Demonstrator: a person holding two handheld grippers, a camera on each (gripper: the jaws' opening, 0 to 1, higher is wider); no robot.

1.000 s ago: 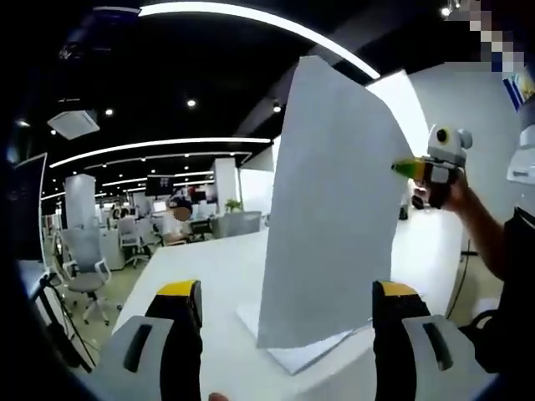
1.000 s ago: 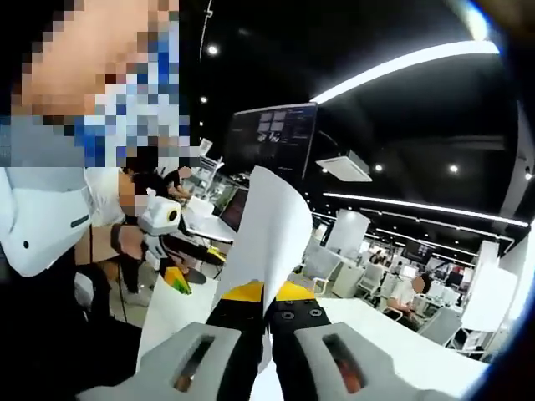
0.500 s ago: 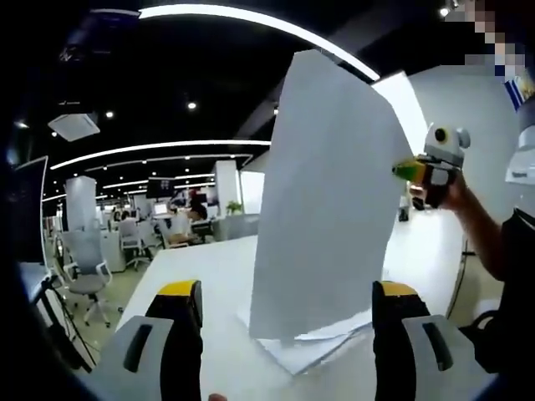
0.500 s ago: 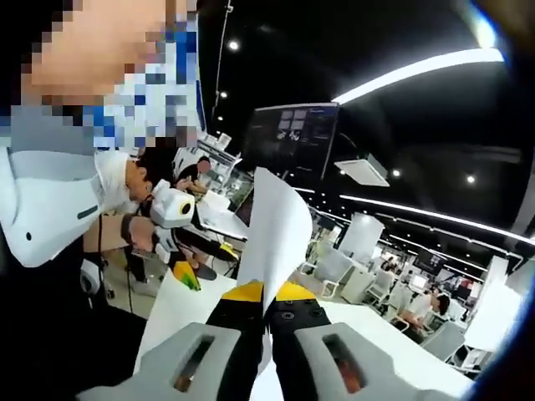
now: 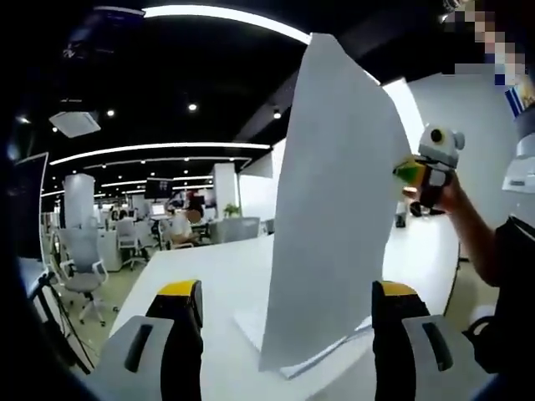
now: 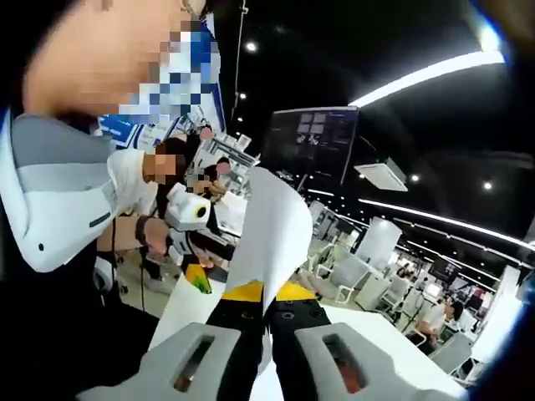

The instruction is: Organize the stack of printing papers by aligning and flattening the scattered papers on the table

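Left tongs [image 5: 284, 322]: jaws seen spread wide at the bottom of the left gripper view, nothing between them. A single sheet [image 5: 334, 200] is held upright just ahead, its lower edge hanging over the stack [image 5: 288, 355] that lies flat on the white worktop [image 5: 196, 267]. Much of the room beyond is blocked by the sheet.

Right tongs [image 6: 266, 302]: jaws pressed together on the sheet's [image 6: 267, 234] edge, which rises curled from between the yellow tips. The same tongs are seen in the left gripper view at the sheet's far edge [image 5: 410, 171], gripped by a hand [image 5: 451, 194].

In the right gripper view the left tongs [image 6: 198, 280] are noted beyond the sheet, held in the person's other hand [image 6: 155, 238]; whether sheet and these tongs touch cannot be told.

Farther off, an open office is recorded: a grey chair [image 5: 79, 263], desks with seated people, white columns, a dark monitor [image 6: 309, 142], a black ceiling with long light strips [image 5: 159, 146] and small spotlights.
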